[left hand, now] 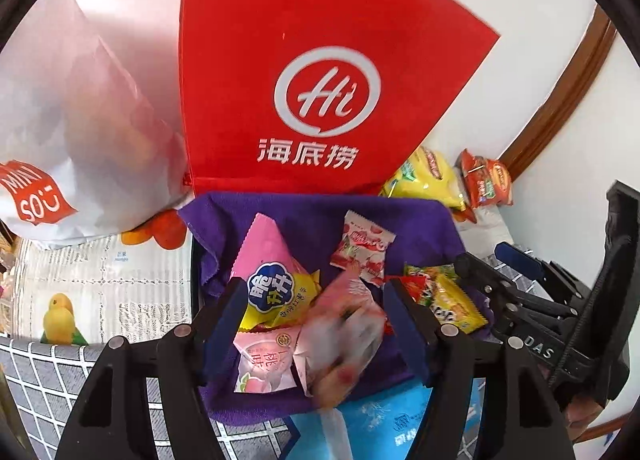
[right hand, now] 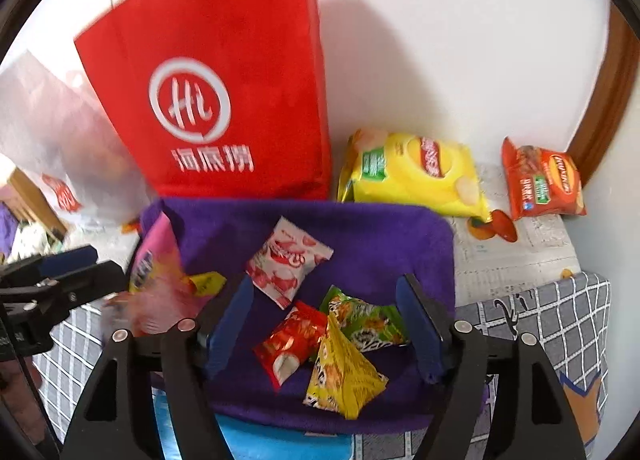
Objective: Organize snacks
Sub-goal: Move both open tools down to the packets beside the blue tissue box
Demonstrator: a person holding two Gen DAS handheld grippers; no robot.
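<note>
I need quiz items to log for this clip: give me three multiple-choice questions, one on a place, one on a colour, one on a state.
1. Where does the red bag stand?
A. behind the purple cloth
B. on the cloth
C. right of the chips

2. What colour is the bigger chip bag?
A. blue
B. yellow
C. white

3. How are the right tongs?
A. shut on a snack
B. shut, empty
C. open

Answers: 1 A, the bag rises past the cloth's far edge. 2 B, it is yellow beside the smaller orange one. 3 C, the pads stand apart over the snacks, touching none.
</note>
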